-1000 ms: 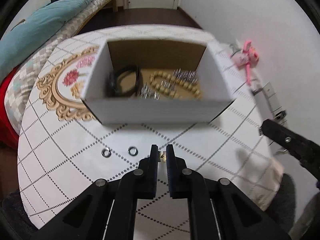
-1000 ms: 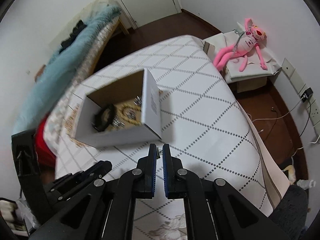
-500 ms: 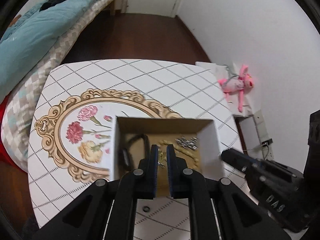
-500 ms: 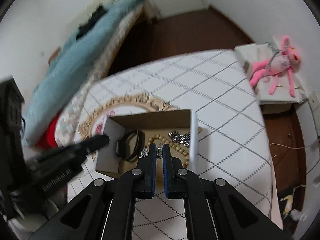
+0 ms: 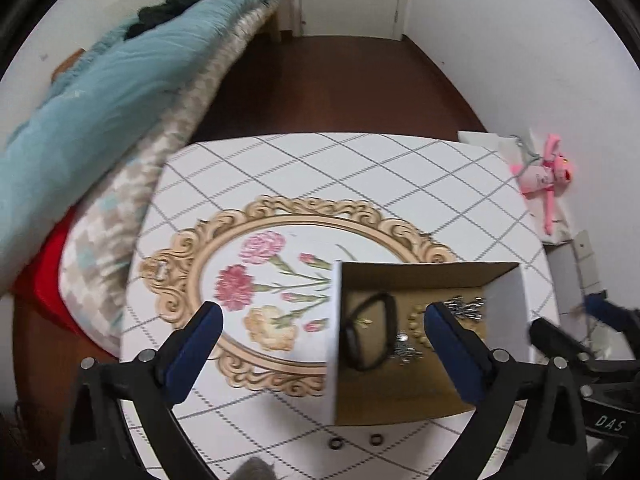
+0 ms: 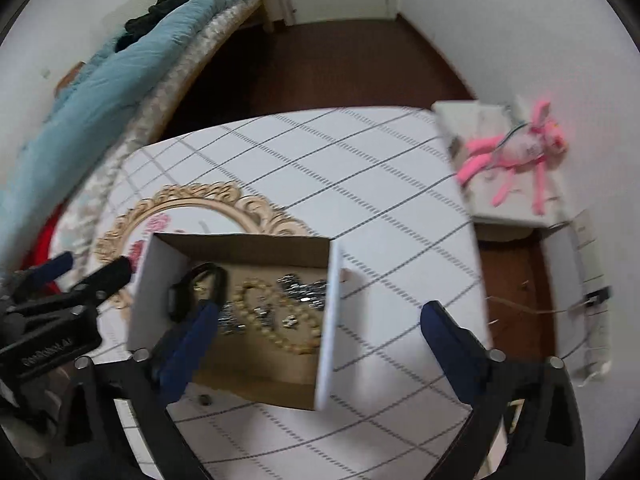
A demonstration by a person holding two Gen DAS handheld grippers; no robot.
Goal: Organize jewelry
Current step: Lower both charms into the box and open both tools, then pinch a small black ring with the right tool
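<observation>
Both grippers are spread wide with nothing in them: the left hand-held gripper [image 5: 320, 316] hangs over the left wall of the white cardboard box with the brown inside [image 5: 505, 312], and the right hand-held gripper [image 6: 320, 312] hovers over that box's right half.

The jewelry is mostly in the box already. A black band bracelet [image 5: 370, 334] sits at 9 o'clock on the box floor, a cream bead strand [image 6: 276, 320] coils in the middle, and a pile of small silver metal pieces [image 6: 306, 290] lies toward 1 o'clock. Two small dark metal rings [image 5: 354, 442] sit on the bench with the white diamond-pattern cloth [image 5: 360, 172], just outside the box's 6 o'clock wall.

Handling guess: those rings are light, hard and slippery, so pinch across the band from above, flat against the cloth. The bead strand is floppy, better grabbed mid-loop. The silver bits look tiny, probably earrings, but it's too blurry to say.

Readable text: "DAS" on the right gripper body in the left view; the left gripper's lettering is too smeared.
</observation>
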